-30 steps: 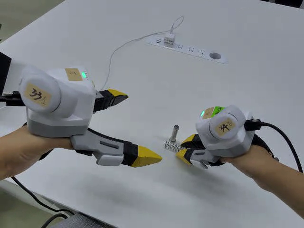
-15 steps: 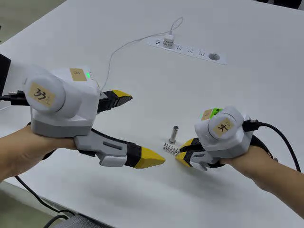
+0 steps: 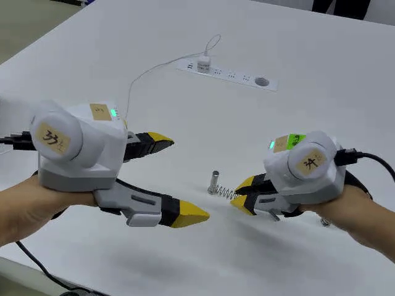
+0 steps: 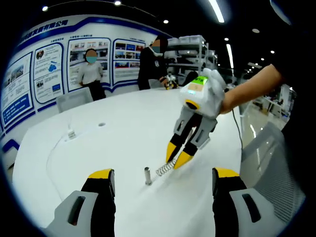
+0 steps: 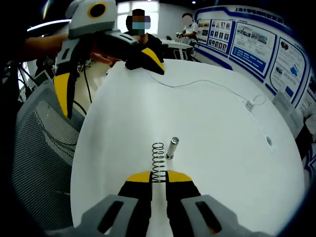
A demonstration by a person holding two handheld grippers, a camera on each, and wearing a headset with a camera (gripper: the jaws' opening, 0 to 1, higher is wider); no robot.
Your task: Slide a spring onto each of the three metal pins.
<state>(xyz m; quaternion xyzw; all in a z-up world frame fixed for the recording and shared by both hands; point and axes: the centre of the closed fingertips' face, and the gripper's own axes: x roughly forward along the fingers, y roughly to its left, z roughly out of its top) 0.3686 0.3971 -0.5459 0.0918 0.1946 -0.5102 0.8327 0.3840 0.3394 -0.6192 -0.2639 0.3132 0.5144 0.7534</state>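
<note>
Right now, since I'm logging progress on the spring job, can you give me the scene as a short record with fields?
right gripper: shut on one end of the spring
spring: tilted, free end beside the pin, not over it
pin: upright on the table, bare
left gripper: open, holding nothing
far side of table: power strip
springs on pins: none seen
</note>
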